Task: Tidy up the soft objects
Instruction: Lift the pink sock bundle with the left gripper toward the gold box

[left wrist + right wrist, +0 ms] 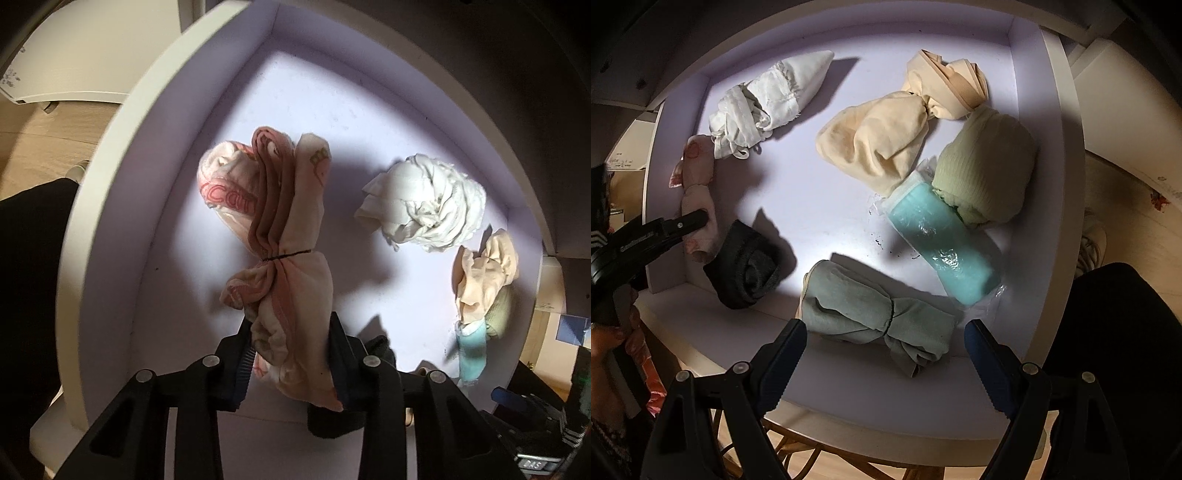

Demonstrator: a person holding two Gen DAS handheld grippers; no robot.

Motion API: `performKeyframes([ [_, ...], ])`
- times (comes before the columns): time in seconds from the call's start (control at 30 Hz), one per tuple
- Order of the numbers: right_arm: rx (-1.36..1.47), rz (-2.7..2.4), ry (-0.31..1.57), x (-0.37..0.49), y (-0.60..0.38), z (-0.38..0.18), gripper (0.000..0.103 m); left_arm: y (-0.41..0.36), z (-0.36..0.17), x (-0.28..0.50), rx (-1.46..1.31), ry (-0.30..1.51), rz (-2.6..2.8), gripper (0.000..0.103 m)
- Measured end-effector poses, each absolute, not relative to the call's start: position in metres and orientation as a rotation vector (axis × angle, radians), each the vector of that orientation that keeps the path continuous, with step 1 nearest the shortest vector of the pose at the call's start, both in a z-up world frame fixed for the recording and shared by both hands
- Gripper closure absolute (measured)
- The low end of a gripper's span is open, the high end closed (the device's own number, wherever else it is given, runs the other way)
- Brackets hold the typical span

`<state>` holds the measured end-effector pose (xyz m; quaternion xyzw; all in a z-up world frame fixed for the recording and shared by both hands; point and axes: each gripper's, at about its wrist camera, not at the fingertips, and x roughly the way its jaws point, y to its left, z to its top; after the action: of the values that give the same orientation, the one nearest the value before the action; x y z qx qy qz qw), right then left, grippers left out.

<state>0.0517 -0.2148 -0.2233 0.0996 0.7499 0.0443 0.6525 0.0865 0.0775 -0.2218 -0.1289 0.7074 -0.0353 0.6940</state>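
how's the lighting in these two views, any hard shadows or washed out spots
Left wrist view: a bright patch lights the drawer floor, the pink bundle throws a hard shadow on it, and the edges fall dark. Right wrist view: glare whitens the floor beside the dark sock roll, the plastic on the teal roll glints, and the fisheye bends the drawer walls.

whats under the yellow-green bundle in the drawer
In the right wrist view the yellow-green bundle lies on the upper end of the teal plastic-wrapped roll, beside the cream bundle. Whatever else sits beneath it is covered.
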Motion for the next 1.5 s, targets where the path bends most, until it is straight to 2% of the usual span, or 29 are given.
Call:
performKeyframes([
  [0.33, 0.248, 0.106, 1.687, 0.053, -0.218, -0.219, 0.014, 0.078, -0.193, 0.073, -0.260, 1.551, -0.087, 0.071],
  [0.9, 0.267, 0.122, 1.663, 0.056, -0.221, -0.203, 0.014, 0.083, -0.124, 0.059, -0.433, 1.458, -0.240, 0.071],
  [1.5, 0.262, 0.122, 1.661, 0.054, -0.223, -0.202, 0.014, 0.067, -0.016, 0.021, -0.333, 1.288, -0.496, 0.071],
])
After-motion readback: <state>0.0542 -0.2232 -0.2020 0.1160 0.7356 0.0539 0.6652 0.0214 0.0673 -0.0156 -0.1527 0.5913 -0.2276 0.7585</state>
